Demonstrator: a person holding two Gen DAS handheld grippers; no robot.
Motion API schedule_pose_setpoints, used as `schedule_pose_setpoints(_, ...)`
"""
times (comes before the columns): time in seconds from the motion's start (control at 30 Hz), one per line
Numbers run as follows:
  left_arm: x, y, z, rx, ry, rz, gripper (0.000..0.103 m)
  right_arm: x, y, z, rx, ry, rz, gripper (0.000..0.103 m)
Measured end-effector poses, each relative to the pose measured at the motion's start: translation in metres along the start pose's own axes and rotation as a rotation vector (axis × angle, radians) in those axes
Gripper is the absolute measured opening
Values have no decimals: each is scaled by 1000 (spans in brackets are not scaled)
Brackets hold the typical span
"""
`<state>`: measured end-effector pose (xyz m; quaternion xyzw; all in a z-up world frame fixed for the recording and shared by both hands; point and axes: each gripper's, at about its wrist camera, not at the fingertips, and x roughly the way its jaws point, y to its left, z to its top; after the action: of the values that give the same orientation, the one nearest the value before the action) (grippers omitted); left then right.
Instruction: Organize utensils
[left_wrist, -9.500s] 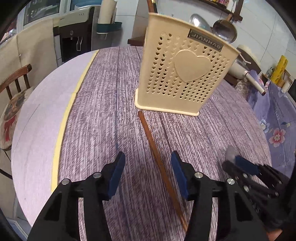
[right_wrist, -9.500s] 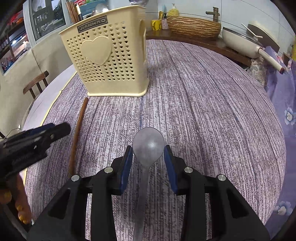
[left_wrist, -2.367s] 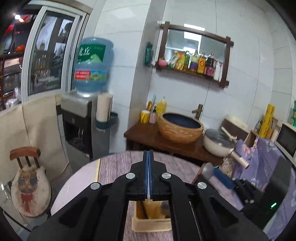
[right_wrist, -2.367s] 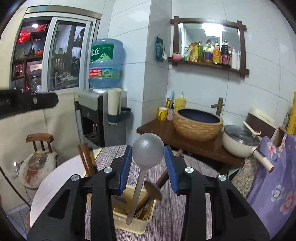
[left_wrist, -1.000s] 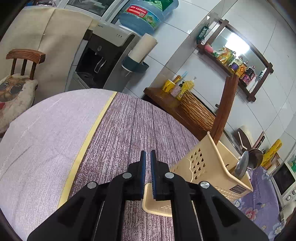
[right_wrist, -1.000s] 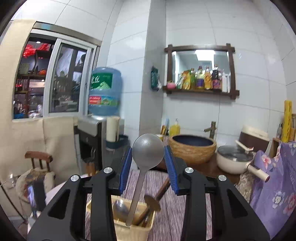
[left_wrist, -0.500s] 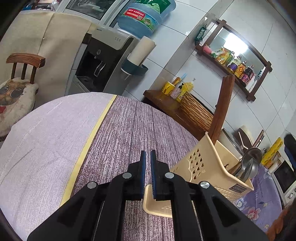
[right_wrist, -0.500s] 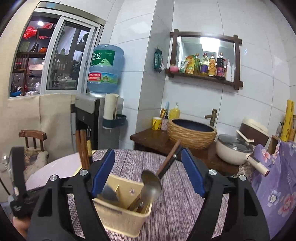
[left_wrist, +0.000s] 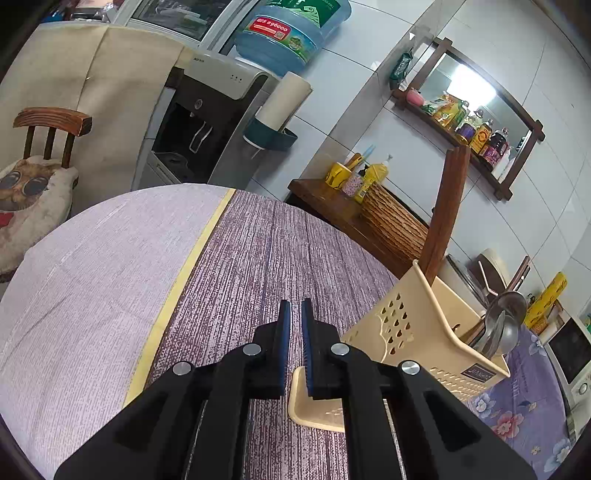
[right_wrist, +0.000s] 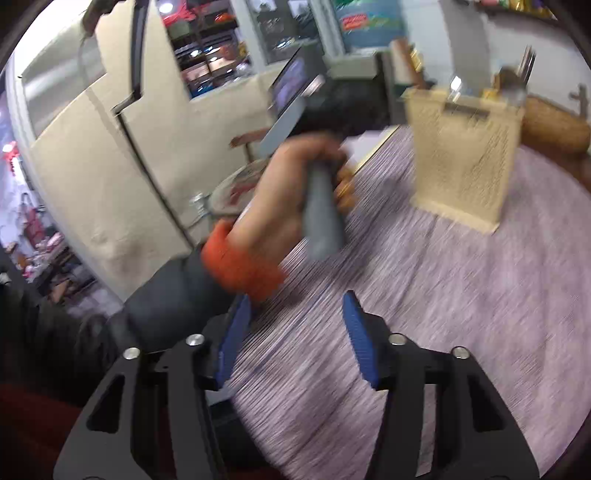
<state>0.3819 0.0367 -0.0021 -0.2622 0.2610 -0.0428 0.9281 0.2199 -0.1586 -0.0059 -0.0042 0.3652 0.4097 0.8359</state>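
A cream perforated utensil holder (left_wrist: 424, 332) stands on the purple-striped table (left_wrist: 240, 258). It holds brown chopsticks (left_wrist: 443, 210) and metal spoons (left_wrist: 502, 325). My left gripper (left_wrist: 295, 343) is nearly shut with nothing between its pads, just left of the holder's base. In the blurred right wrist view the holder (right_wrist: 461, 155) stands at the far right. My right gripper (right_wrist: 295, 339) is open and empty above the table, behind the person's hand (right_wrist: 288, 199) that grips the left tool's handle.
A wooden chair with a cat cushion (left_wrist: 33, 177) stands left of the table. A water dispenser (left_wrist: 207, 122) and a wooden counter with a wicker basket (left_wrist: 391, 225) stand behind. A floral cloth (left_wrist: 517, 417) lies to the right of the holder.
My right gripper has swung left and down away from the holder, and its view is blurred with motion. The left gripper has hardly moved. The spoon stays in the holder.
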Motion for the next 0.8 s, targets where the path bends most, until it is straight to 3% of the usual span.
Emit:
schedule_pose_setpoints(0.17,0,-3,-2,14,3,1,8,16,23,-35,17,45,75,34)
schedule_pose_setpoints(0.47,1,-2,-2,16,7,1,12,19,25,-37,70,33,146,9)
schedule_pose_setpoints(0.6,1,-4,-3,24,7,0,16,18,19,-35,115,39,188,7)
schedule_pose_setpoints(0.7,3,-5,-6,31,31,-10,24,19,18,-32,146,43,218,6)
schedule_pose_setpoints(0.8,2,-14,-9,97,57,8,41,10,22,-23,113,24,206,6)
